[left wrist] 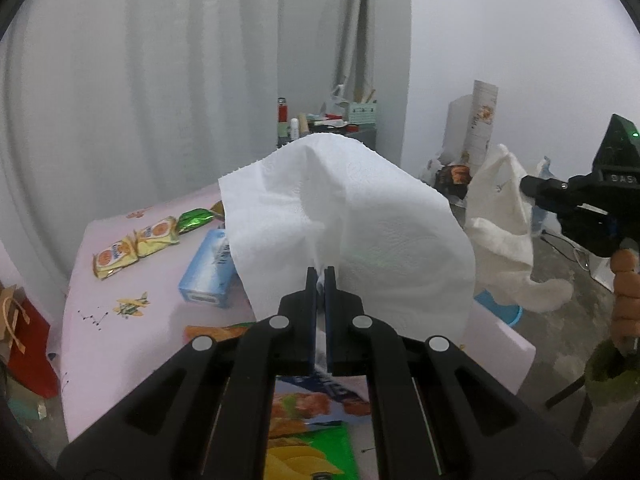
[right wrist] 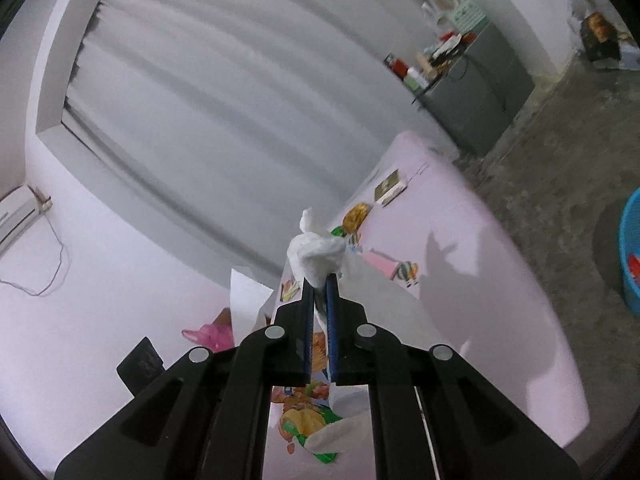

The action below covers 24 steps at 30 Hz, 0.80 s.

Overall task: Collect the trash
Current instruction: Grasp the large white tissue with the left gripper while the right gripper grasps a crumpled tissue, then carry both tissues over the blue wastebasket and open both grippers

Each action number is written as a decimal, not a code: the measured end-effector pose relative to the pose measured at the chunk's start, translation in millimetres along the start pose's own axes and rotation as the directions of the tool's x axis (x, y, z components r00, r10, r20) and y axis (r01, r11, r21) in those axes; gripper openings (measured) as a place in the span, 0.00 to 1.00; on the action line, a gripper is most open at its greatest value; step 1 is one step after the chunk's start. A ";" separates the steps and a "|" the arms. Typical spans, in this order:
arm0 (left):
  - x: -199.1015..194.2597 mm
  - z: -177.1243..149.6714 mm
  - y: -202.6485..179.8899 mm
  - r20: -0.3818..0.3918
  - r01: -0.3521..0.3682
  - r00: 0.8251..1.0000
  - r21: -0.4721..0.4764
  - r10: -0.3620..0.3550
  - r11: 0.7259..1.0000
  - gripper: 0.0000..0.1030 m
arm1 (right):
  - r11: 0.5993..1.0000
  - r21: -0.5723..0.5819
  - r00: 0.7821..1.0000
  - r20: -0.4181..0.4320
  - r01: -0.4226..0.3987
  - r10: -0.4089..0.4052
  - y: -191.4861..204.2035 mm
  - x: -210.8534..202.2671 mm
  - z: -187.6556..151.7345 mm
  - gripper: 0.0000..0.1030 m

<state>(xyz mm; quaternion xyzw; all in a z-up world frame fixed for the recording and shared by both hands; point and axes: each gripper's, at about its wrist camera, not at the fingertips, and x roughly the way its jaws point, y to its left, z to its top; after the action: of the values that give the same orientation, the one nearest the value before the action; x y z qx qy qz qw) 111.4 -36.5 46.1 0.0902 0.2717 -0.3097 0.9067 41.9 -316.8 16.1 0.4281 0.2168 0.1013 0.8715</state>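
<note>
The left tongs [left wrist: 320, 276] were clenched on a white paper towel [left wrist: 348, 216] that draped forward over the tips, held up above the pink bench [left wrist: 120, 320]; the right tongs [right wrist: 320, 284] were clenched on a wadded tissue [right wrist: 316, 254], also lifted off the bench. A blue basket [right wrist: 632, 256] stood on the floor beyond the bench's right edge, nearer the right tongs, so that side probably unloads first. Snack packets [left wrist: 136, 248] lay on the bench.
</note>
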 end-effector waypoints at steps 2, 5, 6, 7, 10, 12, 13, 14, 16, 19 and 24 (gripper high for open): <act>2.3 1.8 -9.5 0.006 0.007 1.000 0.028 -0.008 1.000 0.01 | 1.000 0.007 1.000 0.024 0.005 -0.005 -2.7 -13.7 -1.2 0.06; 8.6 5.7 -27.7 -0.009 0.030 1.000 0.056 -0.030 0.998 0.01 | 1.000 0.027 0.997 0.071 0.012 -0.014 -10.3 -37.6 -3.3 0.06; 10.6 6.4 -32.3 -0.013 0.032 0.999 0.063 -0.031 0.998 0.01 | 0.999 0.032 0.997 0.081 0.012 -0.014 -12.9 -41.6 -3.5 0.06; 14.2 8.6 -39.6 -0.019 0.038 0.999 0.072 -0.037 0.997 0.01 | 0.999 0.038 0.995 0.095 0.012 -0.015 -15.9 -49.2 -3.6 0.06; 23.8 13.0 -58.5 -0.037 0.056 0.998 0.092 -0.053 0.994 0.01 | 0.998 0.055 0.991 0.130 0.015 -0.022 -25.5 -67.6 -2.2 0.06; 30.7 15.4 -73.6 -0.050 0.070 0.997 0.111 -0.065 0.991 0.01 | 0.998 0.068 0.988 0.154 0.016 -0.027 -32.2 -82.2 -0.6 0.06; 36.3 17.0 -83.2 -0.062 0.074 0.996 0.125 -0.067 0.989 0.01 | 0.997 0.072 0.986 0.165 0.017 -0.028 -35.5 -89.1 -0.4 0.06; 41.3 18.6 -92.0 -0.072 0.082 0.995 0.136 -0.073 0.987 0.01 | 0.997 0.077 0.984 0.177 0.018 -0.031 -39.0 -94.9 -0.1 0.06; 52.0 21.6 -112.7 -0.093 0.098 0.992 0.162 -0.083 0.982 0.01 | 0.996 0.088 0.979 0.202 0.023 -0.041 -47.2 -108.4 0.1 0.06; 68.3 25.4 -145.3 -0.126 0.126 0.987 0.207 -0.101 0.970 0.01 | 0.994 0.109 0.972 0.229 0.032 -0.057 -61.0 -124.7 0.2 0.06; 94.6 26.8 -204.6 -0.185 0.199 0.971 0.296 -0.148 0.934 0.01 | 0.986 0.157 0.962 0.252 0.065 -0.103 -88.4 -140.7 -0.5 0.06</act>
<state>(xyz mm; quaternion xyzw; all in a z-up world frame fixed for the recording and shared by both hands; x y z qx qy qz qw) 60.7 -255.9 17.6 0.2328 0.2979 -0.4196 0.8253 -83.7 -421.6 -13.0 0.4910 0.1261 -0.0090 0.8619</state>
